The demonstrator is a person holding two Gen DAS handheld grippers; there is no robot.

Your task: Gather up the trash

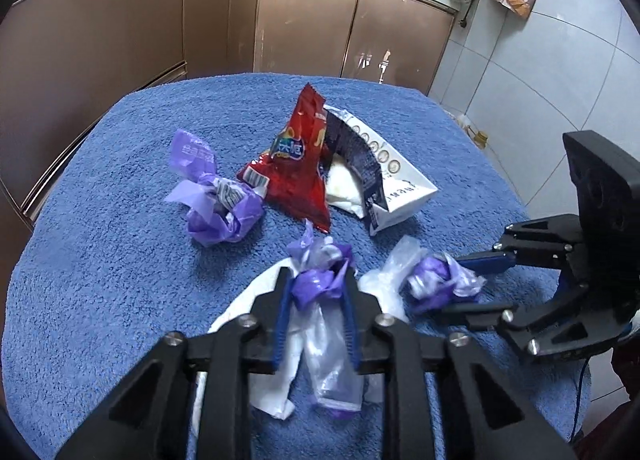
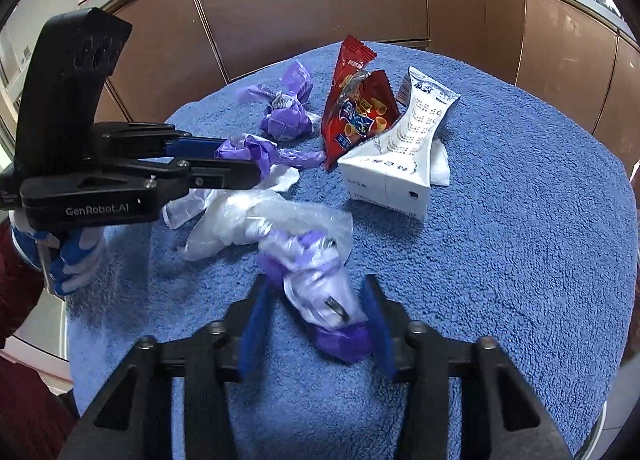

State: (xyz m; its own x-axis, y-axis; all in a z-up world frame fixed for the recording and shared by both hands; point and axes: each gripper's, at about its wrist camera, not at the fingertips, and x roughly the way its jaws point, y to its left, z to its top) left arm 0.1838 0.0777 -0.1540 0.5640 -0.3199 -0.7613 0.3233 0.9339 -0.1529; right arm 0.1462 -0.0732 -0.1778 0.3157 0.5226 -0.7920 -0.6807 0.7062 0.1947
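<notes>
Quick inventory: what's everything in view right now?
towel: one, blue, covering the table
snack bag: one, red, centre
carton: one, white, crushed, right of snack bag
far wrapper: one, purple, left of snack bag
held wrapper: one, purple, near edge
loose wrapper: one, purple and clear, near edge
plastic sheet: one, clear-white, under both
cabinets: brown, behind
left gripper: black, shut on held wrapper
right gripper: black, open around loose wrapper
gloved hand: blue-white, holding left gripper
</notes>
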